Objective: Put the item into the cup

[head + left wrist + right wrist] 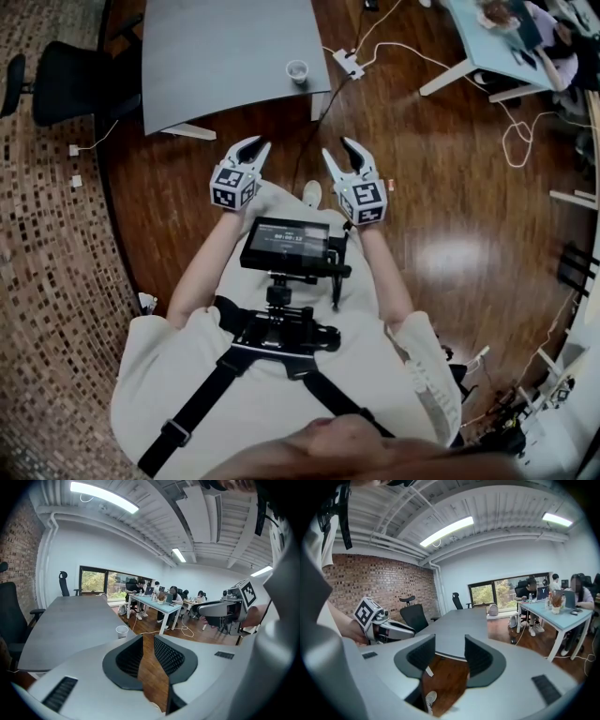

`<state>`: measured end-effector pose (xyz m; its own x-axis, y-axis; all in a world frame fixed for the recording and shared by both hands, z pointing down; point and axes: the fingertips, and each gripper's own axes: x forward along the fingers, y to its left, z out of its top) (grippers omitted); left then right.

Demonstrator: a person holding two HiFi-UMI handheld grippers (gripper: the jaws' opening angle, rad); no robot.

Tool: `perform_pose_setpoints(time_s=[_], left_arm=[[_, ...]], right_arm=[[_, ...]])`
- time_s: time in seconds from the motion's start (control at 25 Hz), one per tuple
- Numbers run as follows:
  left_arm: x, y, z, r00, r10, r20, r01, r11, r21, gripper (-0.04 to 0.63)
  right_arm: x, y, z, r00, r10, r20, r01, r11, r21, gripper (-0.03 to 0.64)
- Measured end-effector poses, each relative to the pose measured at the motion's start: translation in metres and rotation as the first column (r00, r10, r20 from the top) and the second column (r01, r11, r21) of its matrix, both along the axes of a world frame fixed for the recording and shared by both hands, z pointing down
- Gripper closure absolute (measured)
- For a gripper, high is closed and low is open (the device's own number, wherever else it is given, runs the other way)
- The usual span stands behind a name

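Observation:
A white paper cup (297,71) stands near the front right corner of the grey table (225,56); the left gripper view shows the cup (122,631) too. No item to go in it shows on the table or in either gripper. My left gripper (253,143) and right gripper (337,147) hover side by side above the wooden floor, short of the table, both pointing toward it. The left gripper (148,641) is open by a narrow gap with nothing between its pads. The right gripper (450,648) is open wider and also empty.
A black office chair (56,80) sits left of the table. A white power strip (348,63) and its cables lie on the floor right of the cup. A light blue desk (511,42) with people stands at the far right. A camera rig (286,246) hangs on my chest.

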<state>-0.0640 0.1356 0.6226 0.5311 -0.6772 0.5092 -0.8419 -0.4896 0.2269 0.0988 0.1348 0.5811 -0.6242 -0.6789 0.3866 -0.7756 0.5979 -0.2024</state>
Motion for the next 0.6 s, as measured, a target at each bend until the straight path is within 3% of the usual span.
perform_pose_setpoints(time_s=[0.16,0.44,0.6], left_arm=[[-0.005,-0.002,0.000,1.000,0.020,-0.012,-0.020,1.000,-0.013,0.520],[-0.056,-0.017,0.005,0.997,0.078,-0.014,-0.078,0.997,-0.020,0.521],[-0.065,-0.026,0.001,0.995,0.098,-0.001,-0.098,0.995,-0.011,0.520]], right_arm=[[-0.001,0.008,-0.007,0.999,0.028,0.019,-0.027,0.999,-0.023,0.408],[-0.043,0.000,-0.009,0.997,0.075,-0.013,-0.075,0.997,-0.016,0.408],[-0.044,-0.003,-0.008,0.992,0.124,-0.019,-0.124,0.992,-0.003,0.408]])
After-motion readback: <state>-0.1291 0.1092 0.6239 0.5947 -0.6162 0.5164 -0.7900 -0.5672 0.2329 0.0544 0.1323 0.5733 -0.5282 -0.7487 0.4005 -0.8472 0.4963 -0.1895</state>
